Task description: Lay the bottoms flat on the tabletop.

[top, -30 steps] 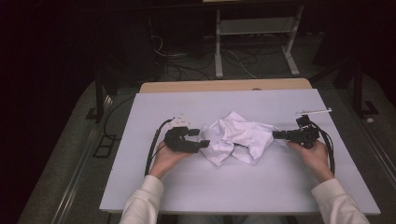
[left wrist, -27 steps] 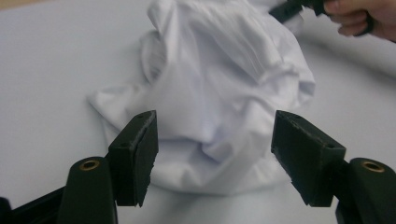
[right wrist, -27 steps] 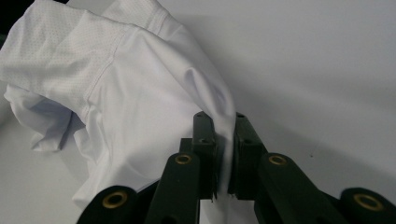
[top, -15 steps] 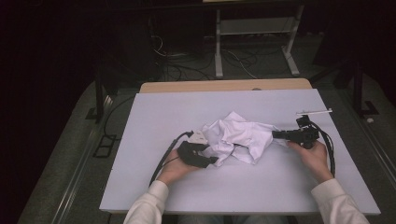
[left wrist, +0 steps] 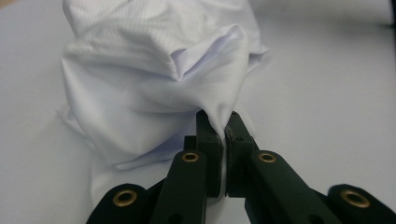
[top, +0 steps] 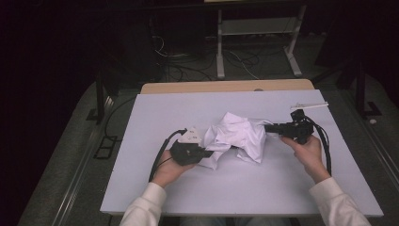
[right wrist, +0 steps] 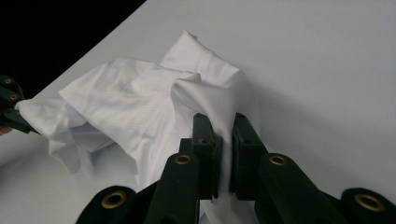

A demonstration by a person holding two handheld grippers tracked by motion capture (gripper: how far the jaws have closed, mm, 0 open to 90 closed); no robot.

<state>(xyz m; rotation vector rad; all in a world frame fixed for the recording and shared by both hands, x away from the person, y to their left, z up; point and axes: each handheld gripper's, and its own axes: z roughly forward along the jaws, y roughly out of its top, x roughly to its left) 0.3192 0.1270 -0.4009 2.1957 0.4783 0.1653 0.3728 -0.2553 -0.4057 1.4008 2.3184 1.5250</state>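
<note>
High view puts the crumpled white woven cloth [top: 237,137] near the middle of the pale lavender table top [top: 155,113], bunched into a mound with its folds lifted off the surface. The left gripper [top: 207,153] sits at about eight o'clock of the mound, and in the left gripper view its jaws are pressed nearly together with a thin fold of the cloth [left wrist: 154,88] pinched between them. The right gripper [top: 269,127] meets the cloth at about three o'clock; in the right gripper view its jaws are also closed down on a ridge of fabric [right wrist: 140,107], with a narrow gap filled by the cloth. The step in hand looks like spreading the cloth flat. To do it well, both pinches should stay firm while the hands draw apart toward nine and three o'clock, low over the table, so the folds open evenly. Each hold seems to take little fabric, so a sharp tug could slip it free.
</note>
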